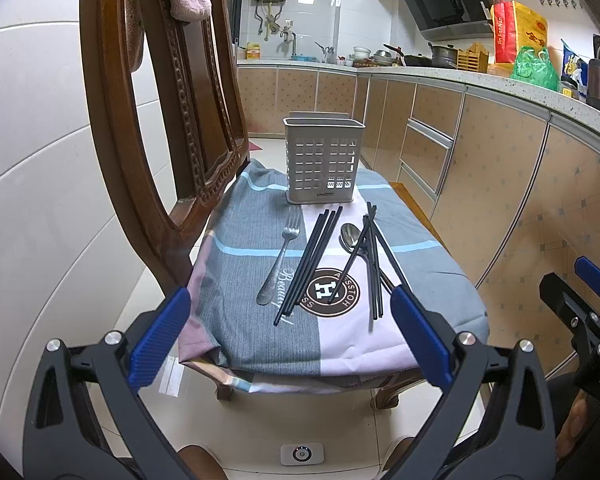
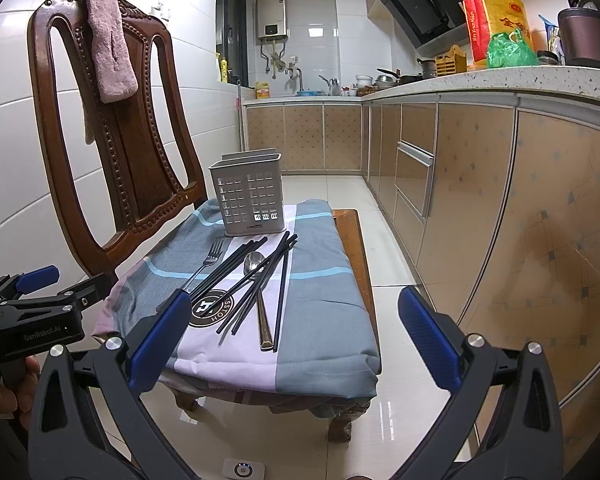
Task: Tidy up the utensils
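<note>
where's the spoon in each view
Left wrist view: the spoon lies right of centre, bowl toward the holder, under crossed black chopsticks.
Right wrist view: the spoon lies just left of centre, among the chopsticks.
Shared landmark: the grey perforated utensil holder behind it.

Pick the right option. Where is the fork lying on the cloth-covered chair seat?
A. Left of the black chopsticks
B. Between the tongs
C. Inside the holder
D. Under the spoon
A: the fork lies flat on the cloth, left of the chopsticks, outside the holder.
</note>
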`<act>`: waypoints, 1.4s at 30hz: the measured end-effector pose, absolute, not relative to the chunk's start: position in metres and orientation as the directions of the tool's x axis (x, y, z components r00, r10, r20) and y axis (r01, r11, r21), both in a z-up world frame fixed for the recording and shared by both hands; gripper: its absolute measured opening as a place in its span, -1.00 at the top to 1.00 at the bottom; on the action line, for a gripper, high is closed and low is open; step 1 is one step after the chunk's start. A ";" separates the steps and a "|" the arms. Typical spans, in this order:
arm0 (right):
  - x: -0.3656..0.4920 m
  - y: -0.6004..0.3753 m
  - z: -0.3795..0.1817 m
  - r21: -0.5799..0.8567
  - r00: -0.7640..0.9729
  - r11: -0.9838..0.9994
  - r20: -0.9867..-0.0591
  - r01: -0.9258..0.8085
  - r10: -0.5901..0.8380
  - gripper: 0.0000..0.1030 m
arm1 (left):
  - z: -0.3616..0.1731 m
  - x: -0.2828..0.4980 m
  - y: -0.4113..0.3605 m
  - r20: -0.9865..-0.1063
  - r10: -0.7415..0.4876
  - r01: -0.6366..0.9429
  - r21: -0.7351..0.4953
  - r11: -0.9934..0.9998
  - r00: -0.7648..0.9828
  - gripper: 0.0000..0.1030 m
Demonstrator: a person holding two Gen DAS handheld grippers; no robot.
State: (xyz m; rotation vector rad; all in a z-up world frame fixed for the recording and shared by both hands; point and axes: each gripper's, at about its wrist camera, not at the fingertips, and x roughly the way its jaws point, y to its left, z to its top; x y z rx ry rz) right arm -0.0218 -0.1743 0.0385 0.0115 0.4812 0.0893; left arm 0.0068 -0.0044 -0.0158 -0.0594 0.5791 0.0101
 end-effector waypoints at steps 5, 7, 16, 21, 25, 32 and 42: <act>-0.022 -0.175 0.038 0.034 0.883 0.996 -0.461 -0.083 0.090 -0.95 | -0.016 0.006 -0.005 -0.547 -0.006 -0.027 -0.052 0.998 0.837 -0.92; -0.022 -0.176 0.038 0.037 0.882 0.996 -0.462 -0.083 0.091 -0.95 | -0.016 0.006 -0.005 -0.548 -0.005 -0.028 -0.052 0.998 0.837 -0.92; -0.022 -0.177 0.037 0.051 0.879 0.995 -0.464 -0.091 0.104 -0.95 | -0.017 0.005 -0.006 -0.549 -0.005 -0.027 -0.051 0.998 0.836 -0.92; -0.022 -0.178 0.037 0.058 0.879 0.994 -0.464 -0.090 0.106 -0.95 | -0.017 0.005 -0.005 -0.550 -0.005 -0.025 -0.047 0.999 0.835 -0.92; -0.022 -0.178 0.038 0.056 0.880 0.994 -0.464 -0.091 0.107 -0.95 | -0.017 0.005 -0.005 -0.551 -0.005 -0.025 -0.046 0.999 0.834 -0.92; -0.021 -0.177 0.037 0.048 0.880 0.995 -0.463 -0.091 0.103 -0.95 | -0.017 0.006 -0.007 -0.554 -0.003 -0.023 -0.041 0.999 0.832 -0.92; -0.022 -0.179 0.037 0.084 0.882 0.990 -0.450 -0.113 0.139 -0.95 | -0.018 0.008 -0.011 -0.565 0.006 -0.021 -0.020 1.000 0.825 -0.93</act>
